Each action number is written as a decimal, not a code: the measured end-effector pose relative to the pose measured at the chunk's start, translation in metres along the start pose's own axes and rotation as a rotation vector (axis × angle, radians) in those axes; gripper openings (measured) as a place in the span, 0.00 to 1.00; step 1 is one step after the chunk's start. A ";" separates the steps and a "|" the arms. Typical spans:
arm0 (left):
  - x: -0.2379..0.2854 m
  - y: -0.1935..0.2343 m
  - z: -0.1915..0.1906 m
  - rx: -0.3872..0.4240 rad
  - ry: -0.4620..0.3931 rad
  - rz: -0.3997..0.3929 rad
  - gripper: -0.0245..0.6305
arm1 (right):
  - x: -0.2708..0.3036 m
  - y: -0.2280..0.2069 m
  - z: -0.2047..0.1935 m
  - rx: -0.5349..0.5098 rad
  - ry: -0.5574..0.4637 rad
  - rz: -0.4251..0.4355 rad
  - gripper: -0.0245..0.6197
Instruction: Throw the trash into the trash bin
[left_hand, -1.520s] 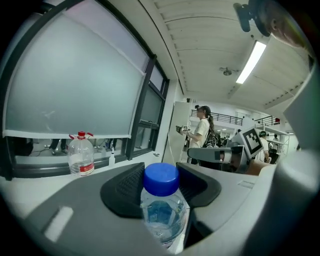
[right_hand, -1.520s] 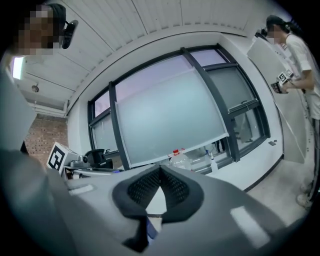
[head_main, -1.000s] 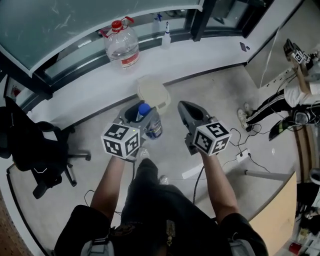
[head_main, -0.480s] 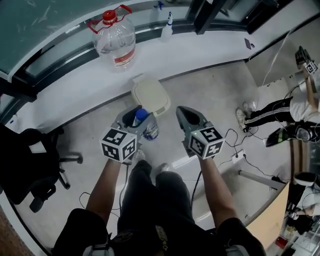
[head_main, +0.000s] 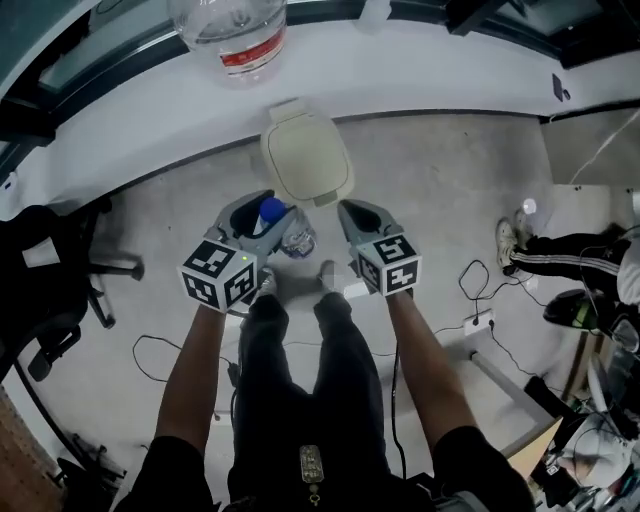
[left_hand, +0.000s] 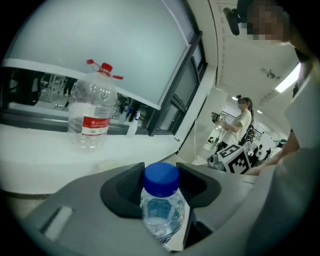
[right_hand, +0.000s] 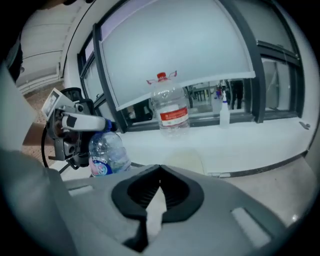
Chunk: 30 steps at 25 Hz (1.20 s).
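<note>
I see my grey left tool with black-and-white square markers, a clear bottle with a blue cap, a white scrap, a cream trash bin, and a red-capped, red-labelled water jug.

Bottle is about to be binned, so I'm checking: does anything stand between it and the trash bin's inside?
Yes: the trash bin has its cream lid shut over the opening. Between the bottle in the left gripper and the bin, only floor shows.

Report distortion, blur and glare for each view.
Head view: fisheye bows the white ledge into an arc; evenly lit. Left gripper view: dark vignette, ceiling light glares, held bottle sharp, background soft. Right gripper view: vignette, window frame bowed, paper scrap in the right gripper featureless.
</note>
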<state>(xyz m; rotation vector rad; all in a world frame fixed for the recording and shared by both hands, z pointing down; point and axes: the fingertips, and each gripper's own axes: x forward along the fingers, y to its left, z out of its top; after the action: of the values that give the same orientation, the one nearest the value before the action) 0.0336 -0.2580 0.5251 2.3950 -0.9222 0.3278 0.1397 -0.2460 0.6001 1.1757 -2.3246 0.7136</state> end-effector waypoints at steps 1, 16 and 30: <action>0.007 0.007 -0.010 -0.020 0.008 0.028 0.35 | 0.015 -0.007 -0.013 -0.007 0.024 0.021 0.04; 0.050 0.063 -0.101 -0.136 0.073 0.229 0.35 | 0.145 -0.062 -0.159 -0.058 0.279 0.088 0.04; 0.038 0.064 -0.078 -0.115 0.026 0.277 0.35 | 0.142 -0.058 -0.152 -0.085 0.297 0.113 0.04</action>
<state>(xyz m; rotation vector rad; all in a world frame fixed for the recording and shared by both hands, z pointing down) 0.0160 -0.2735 0.6305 2.1559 -1.2293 0.3960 0.1331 -0.2662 0.8148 0.8431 -2.1599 0.7643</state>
